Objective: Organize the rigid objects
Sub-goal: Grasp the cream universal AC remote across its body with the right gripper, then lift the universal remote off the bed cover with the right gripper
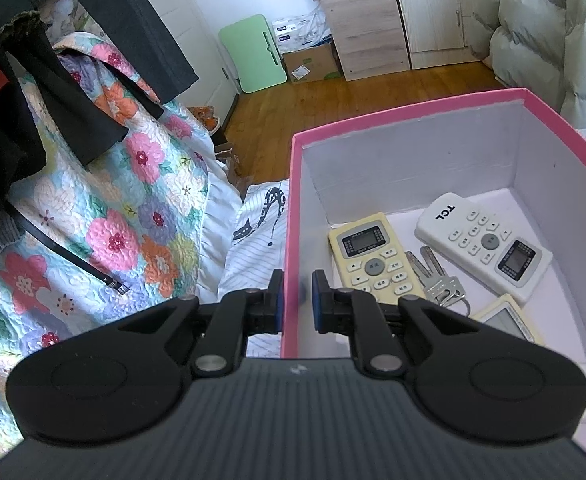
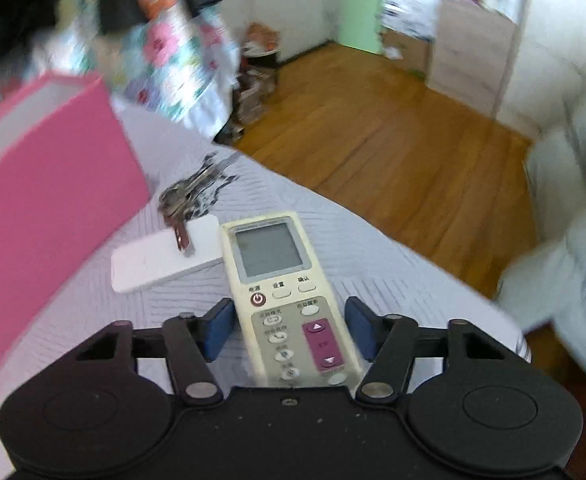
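At the pink box (image 1: 413, 114): left gripper (image 1: 297, 300) pinched shut on its wall, steadying it; three remotes and keys lie inside.
On the bed, the right gripper (image 2: 291, 330) straddles a cream remote (image 2: 281, 280), jaws apart, not visibly pressing; closing likely comes next.
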A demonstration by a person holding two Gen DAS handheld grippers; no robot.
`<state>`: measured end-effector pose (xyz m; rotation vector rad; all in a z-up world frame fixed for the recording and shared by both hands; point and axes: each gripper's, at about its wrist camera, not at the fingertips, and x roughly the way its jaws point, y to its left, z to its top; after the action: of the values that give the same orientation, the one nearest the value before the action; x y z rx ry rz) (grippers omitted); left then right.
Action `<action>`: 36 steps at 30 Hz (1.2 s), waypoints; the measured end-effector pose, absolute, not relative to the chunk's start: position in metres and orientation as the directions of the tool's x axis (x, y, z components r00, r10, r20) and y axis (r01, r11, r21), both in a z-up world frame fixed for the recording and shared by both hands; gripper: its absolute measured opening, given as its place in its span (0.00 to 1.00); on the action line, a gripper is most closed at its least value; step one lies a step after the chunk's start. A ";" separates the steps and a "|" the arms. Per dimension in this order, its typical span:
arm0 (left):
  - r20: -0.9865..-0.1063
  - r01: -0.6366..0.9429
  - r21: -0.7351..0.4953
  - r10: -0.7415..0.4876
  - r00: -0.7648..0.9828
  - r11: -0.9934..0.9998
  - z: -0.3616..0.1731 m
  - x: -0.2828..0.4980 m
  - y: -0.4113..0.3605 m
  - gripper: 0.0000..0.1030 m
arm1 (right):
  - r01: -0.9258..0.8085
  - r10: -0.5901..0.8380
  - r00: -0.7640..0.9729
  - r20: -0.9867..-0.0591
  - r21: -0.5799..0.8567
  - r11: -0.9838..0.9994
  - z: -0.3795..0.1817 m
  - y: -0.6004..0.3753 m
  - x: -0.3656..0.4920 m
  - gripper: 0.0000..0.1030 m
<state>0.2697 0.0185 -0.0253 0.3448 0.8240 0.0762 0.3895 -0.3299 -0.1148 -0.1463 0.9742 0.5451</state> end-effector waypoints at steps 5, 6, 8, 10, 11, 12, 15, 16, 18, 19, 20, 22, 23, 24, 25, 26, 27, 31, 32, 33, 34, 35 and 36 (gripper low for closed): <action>-0.704 0.066 0.336 0.203 0.681 0.940 -0.026 0.271 0.018 0.11 | -0.400 0.333 0.486 -0.808 0.133 0.907 -0.110 -0.334 0.363 0.58; -0.703 0.066 0.340 0.206 0.681 0.938 -0.026 0.271 0.019 0.11 | -0.386 0.342 0.481 -0.807 0.155 0.909 -0.109 -0.334 0.359 0.58; -0.702 0.068 0.344 0.209 0.681 0.936 -0.027 0.271 0.017 0.11 | -0.370 0.344 0.476 -0.809 0.171 0.913 -0.109 -0.333 0.355 0.58; -0.702 0.070 0.344 0.207 0.682 0.936 -0.027 0.270 0.016 0.11 | -0.352 0.338 0.457 -0.823 0.181 0.918 -0.110 -0.331 0.350 0.58; -0.702 0.069 0.344 0.207 0.682 0.936 -0.027 0.270 0.016 0.11 | -0.337 0.338 0.441 -0.832 0.195 0.921 -0.110 -0.332 0.347 0.58; -0.702 0.069 0.342 0.206 0.681 0.937 -0.027 0.270 0.016 0.11 | -0.322 0.338 0.416 -0.844 0.211 0.923 -0.112 -0.333 0.344 0.59; -0.701 0.068 0.348 0.212 0.681 0.935 -0.027 0.270 0.015 0.11 | -0.362 0.317 0.384 -0.867 0.174 0.916 -0.110 -0.324 0.341 0.59; -0.700 0.068 0.354 0.216 0.681 0.933 -0.027 0.271 0.015 0.11 | -0.367 0.314 0.381 -0.869 0.170 0.915 -0.110 -0.321 0.345 0.61; -0.700 0.069 0.357 0.218 0.680 0.932 -0.027 0.270 0.014 0.11 | -0.388 0.305 0.390 -0.869 0.146 0.910 -0.113 -0.313 0.350 0.60; -0.700 0.068 0.358 0.219 0.680 0.931 -0.027 0.270 0.014 0.11 | -0.397 0.293 0.401 -0.868 0.123 0.910 -0.114 -0.310 0.351 0.57; -0.699 0.067 0.358 0.220 0.680 0.931 -0.027 0.270 0.014 0.11 | -0.408 0.277 0.412 -0.868 0.095 0.908 -0.113 -0.307 0.350 0.57; -0.700 0.065 0.349 0.214 0.681 0.935 -0.026 0.270 0.015 0.11 | -0.410 0.271 0.444 -0.854 0.075 0.909 -0.112 -0.305 0.342 0.57; -0.702 0.063 0.340 0.209 0.681 0.938 -0.026 0.271 0.015 0.11 | -0.395 0.275 0.462 -0.843 0.082 0.915 -0.110 -0.307 0.338 0.57; -0.703 0.060 0.333 0.205 0.681 0.941 -0.026 0.271 0.015 0.11 | -0.378 0.283 0.482 -0.829 0.095 0.921 -0.109 -0.309 0.333 0.57; -0.703 0.059 0.337 0.210 0.680 0.939 -0.026 0.272 0.015 0.11 | -0.363 0.291 0.500 -0.816 0.107 0.925 -0.107 -0.310 0.329 0.56; -0.702 0.059 0.349 0.219 0.678 0.935 -0.027 0.273 0.013 0.11 | -0.349 0.296 0.519 -0.802 0.117 0.930 -0.104 -0.312 0.324 0.57; -0.701 0.060 0.357 0.225 0.677 0.932 -0.028 0.273 0.013 0.11 | -0.337 0.299 0.539 -0.787 0.124 0.933 -0.100 -0.312 0.319 0.57; -0.706 0.059 0.364 0.234 0.669 0.930 -0.030 0.272 0.013 0.13 | -0.284 0.293 0.612 -0.734 0.141 0.948 -0.086 -0.310 0.296 0.56; -0.710 0.061 0.365 0.236 0.663 0.929 -0.030 0.273 0.012 0.13 | -0.271 0.289 0.623 -0.727 0.146 0.951 -0.082 -0.311 0.289 0.56; -0.711 0.060 0.359 0.231 0.664 0.932 -0.030 0.273 0.011 0.13 | -0.257 0.285 0.630 -0.723 0.152 0.954 -0.079 -0.311 0.283 0.56; -0.712 0.058 0.351 0.226 0.665 0.935 -0.029 0.273 0.013 0.13 | -0.240 0.281 0.639 -0.716 0.162 0.957 -0.076 -0.310 0.277 0.56; -0.713 0.056 0.343 0.221 0.665 0.938 -0.029 0.274 0.013 0.13 | -0.223 0.278 0.648 -0.709 0.173 0.959 -0.074 -0.309 0.272 0.56; -0.714 0.053 0.337 0.219 0.665 0.940 -0.028 0.274 0.015 0.13 | -0.208 0.273 0.656 -0.704 0.179 0.962 -0.072 -0.308 0.267 0.56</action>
<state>0.2739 0.0150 -0.0281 0.3458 0.8420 0.0957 0.2669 -0.3080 -0.0715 0.0856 0.8109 0.2726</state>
